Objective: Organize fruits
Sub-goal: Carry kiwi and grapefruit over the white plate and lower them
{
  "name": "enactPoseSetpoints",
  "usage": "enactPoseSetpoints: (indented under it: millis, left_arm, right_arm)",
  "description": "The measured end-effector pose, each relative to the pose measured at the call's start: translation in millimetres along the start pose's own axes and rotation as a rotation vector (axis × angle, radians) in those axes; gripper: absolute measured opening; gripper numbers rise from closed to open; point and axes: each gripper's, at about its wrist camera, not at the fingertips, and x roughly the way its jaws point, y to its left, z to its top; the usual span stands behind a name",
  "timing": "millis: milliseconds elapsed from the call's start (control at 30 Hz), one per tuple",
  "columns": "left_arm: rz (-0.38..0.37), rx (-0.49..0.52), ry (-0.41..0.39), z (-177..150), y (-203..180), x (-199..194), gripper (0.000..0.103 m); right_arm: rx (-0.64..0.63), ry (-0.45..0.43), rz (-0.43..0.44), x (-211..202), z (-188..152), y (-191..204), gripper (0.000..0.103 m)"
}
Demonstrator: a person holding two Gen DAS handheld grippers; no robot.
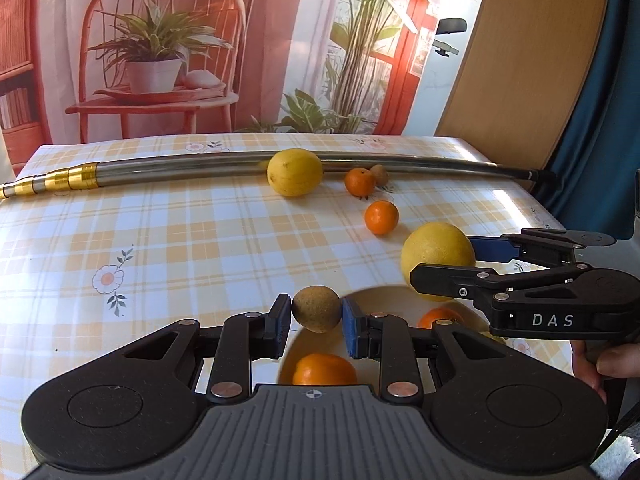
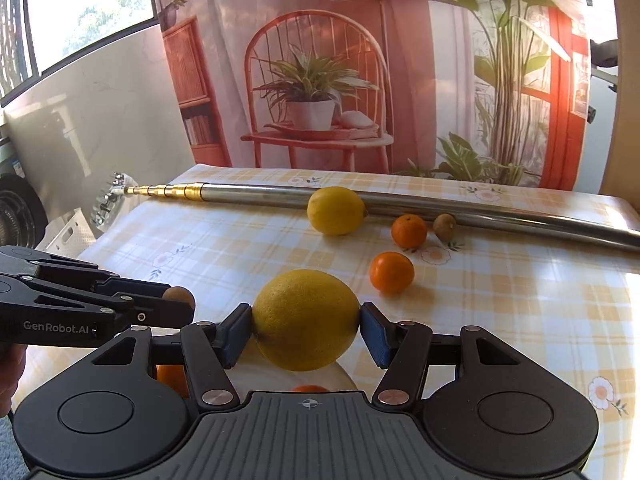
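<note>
My left gripper [image 1: 316,314] is shut on a small brown kiwi [image 1: 316,309], held just above the far rim of a white plate [image 1: 372,300]. Two oranges [image 1: 324,369] lie in that plate. My right gripper [image 2: 306,326] is shut on a big yellow lemon [image 2: 306,320], also over the plate [image 2: 344,378]. In the left wrist view the right gripper [image 1: 444,266] comes in from the right with that lemon [image 1: 438,258]. Farther back on the checked cloth lie a second lemon [image 1: 295,172], two oranges [image 1: 381,217] and another kiwi [image 1: 379,175].
A long metal telescopic pole [image 1: 180,170] with gold rings lies across the far side of the table [image 1: 160,240]. A printed backdrop hangs behind it. A wooden panel [image 1: 520,60] and a blue curtain stand at the right. A person's hand [image 1: 600,364] holds the right gripper.
</note>
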Motion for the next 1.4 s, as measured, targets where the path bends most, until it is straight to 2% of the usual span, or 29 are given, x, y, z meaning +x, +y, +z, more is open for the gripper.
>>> enactPoseSetpoints:
  millis: [333,700,1200,1400]
  left_arm:
    - [0.015,0.093,0.045,-8.3,-20.1,16.5,0.029]
    - [0.063,0.141,0.066,-12.6,-21.3,23.8,0.029]
    - [0.048,0.084,0.05,-16.3,-14.9,20.7,0.031]
    - [0.046,0.044,0.024,-19.8,-12.6,11.6,0.039]
  right_arm:
    - [0.051,-0.035,-0.018,-17.3,-14.6,-14.4,0.055]
    - [0.085,-0.039,-0.013,-19.3,-18.3,-20.6,0.055]
    - [0.078,-0.027,-0.011,-16.5,-19.9,-16.8,0.055]
    - [0.065,-0.023,-0.011,-14.6,-18.6,-13.2,0.055]
